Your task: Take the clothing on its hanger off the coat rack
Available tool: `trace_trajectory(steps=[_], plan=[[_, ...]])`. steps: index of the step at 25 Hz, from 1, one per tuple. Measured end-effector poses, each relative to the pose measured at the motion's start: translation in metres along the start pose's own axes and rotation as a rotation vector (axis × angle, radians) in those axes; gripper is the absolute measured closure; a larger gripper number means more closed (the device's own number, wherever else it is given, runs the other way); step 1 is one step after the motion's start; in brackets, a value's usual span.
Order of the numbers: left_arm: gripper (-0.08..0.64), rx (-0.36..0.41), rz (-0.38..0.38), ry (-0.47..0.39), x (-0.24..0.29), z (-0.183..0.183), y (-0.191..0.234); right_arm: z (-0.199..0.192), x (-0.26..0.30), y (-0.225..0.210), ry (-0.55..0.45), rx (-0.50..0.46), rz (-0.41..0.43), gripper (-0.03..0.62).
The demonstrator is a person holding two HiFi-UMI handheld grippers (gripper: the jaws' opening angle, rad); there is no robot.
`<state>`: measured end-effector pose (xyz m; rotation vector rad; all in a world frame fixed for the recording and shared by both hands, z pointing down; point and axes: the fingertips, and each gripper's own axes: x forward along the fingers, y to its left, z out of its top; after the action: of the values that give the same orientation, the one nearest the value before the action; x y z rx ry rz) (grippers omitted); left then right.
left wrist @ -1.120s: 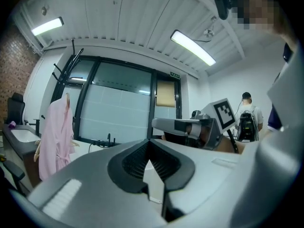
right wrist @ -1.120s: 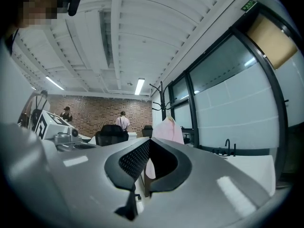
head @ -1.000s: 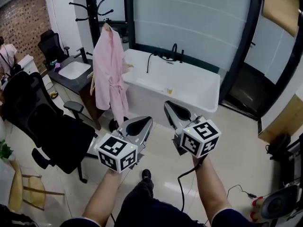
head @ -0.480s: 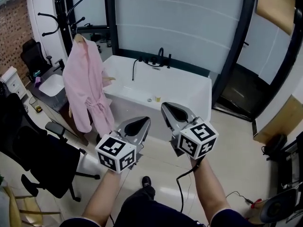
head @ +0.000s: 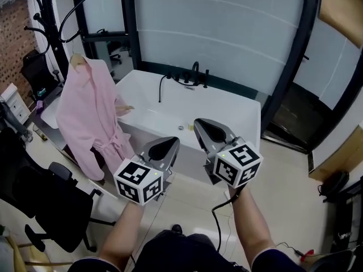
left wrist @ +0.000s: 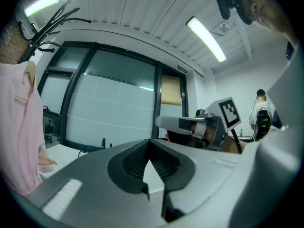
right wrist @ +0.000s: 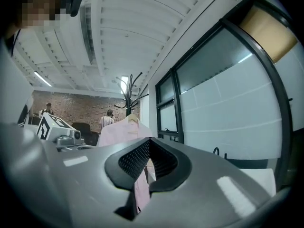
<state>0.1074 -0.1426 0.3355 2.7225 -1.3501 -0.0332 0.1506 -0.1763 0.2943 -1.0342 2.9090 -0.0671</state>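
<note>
A pink robe (head: pixel 88 120) hangs on a wooden hanger (head: pixel 76 59) from a black coat rack (head: pixel 50 21) at the left of the head view. My left gripper (head: pixel 163 148) and right gripper (head: pixel 209 130) are held side by side, level, in front of me and well short of the robe. Both are shut with nothing in them. In the left gripper view the robe (left wrist: pixel 19 127) fills the left edge beside the shut left gripper (left wrist: pixel 151 144). From the right gripper (right wrist: pixel 150 141) I see the robe (right wrist: pixel 118 127) and rack (right wrist: pixel 129 91) straight ahead.
A white bathtub (head: pixel 227 109) with a black faucet (head: pixel 195 72) stands ahead by the glass wall. A black office chair (head: pixel 39 203) is at the lower left. A cable trails from the right gripper. People stand far off by the brick wall (right wrist: pixel 85 110).
The robe, rack and tub have slid left and grown larger in the head view. Both grippers hold their place in front of me, still shut and empty.
</note>
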Motion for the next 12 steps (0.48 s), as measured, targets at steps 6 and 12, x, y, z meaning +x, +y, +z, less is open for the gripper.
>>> trace_trajectory(steps=[6,12], plan=[[0.548,0.005,0.050,-0.011,0.026,0.008,0.044,0.006,0.050,-0.028,-0.020,-0.004,0.046,0.591],[0.548,0.019,0.136,-0.024,0.046,0.016,0.096,0.008,0.111,-0.047,-0.026,-0.009,0.128,0.591]])
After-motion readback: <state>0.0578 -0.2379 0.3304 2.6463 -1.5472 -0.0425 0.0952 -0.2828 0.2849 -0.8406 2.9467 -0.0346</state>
